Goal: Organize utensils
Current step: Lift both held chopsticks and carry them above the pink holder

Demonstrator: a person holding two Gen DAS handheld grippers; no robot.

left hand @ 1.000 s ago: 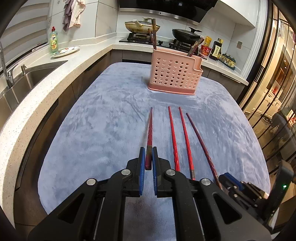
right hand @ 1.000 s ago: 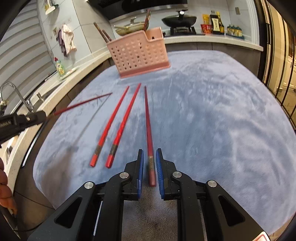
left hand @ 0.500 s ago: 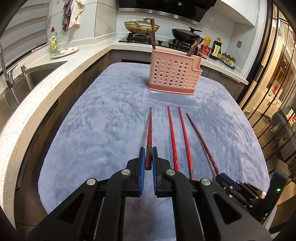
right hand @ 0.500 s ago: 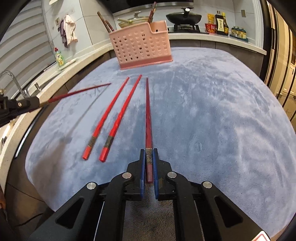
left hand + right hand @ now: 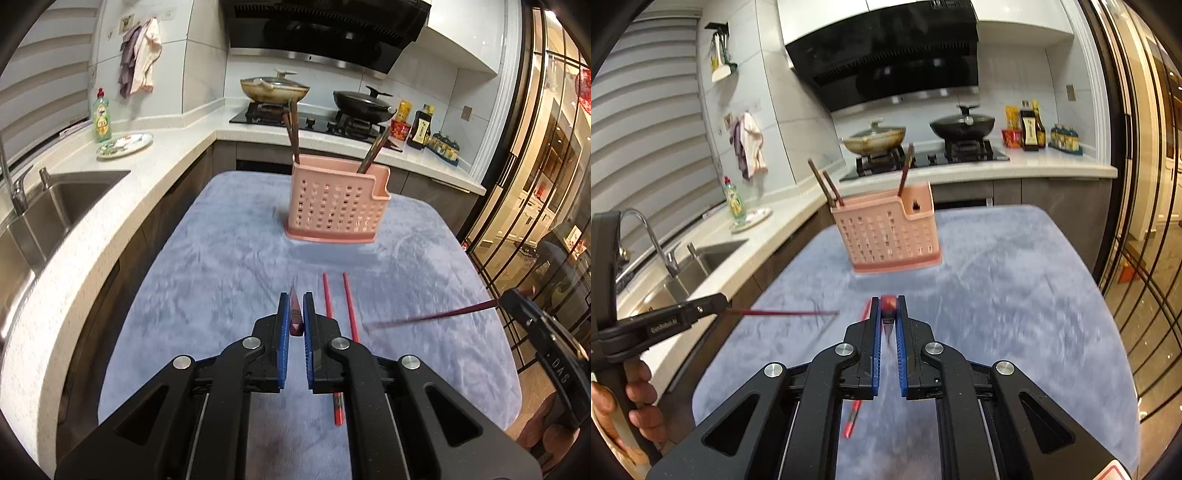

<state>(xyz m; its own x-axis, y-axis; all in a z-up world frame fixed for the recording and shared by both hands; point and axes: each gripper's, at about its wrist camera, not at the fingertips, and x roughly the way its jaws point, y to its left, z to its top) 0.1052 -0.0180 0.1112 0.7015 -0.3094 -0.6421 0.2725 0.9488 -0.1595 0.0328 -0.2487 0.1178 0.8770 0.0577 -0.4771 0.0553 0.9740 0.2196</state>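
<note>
My left gripper is shut on a dark red chopstick, held above the blue cloth and seen nearly end-on. My right gripper is shut on another red chopstick, also off the cloth. Each gripper shows in the other's view: the right gripper with its chopstick, the left gripper with its chopstick. Two red chopsticks lie on the cloth between them. The pink perforated holder stands further back with several chopsticks in it.
The blue cloth covers a table. Left of it runs a white counter with a sink, a faucet, a soap bottle and a plate. Behind are a stove with pans and bottles; a glass partition stands right.
The right gripper closed on its chopstick. Both grippers then rose, lifting their chopsticks off the cloth; two chopsticks stay lying there. The holder now sits lower in both views.
</note>
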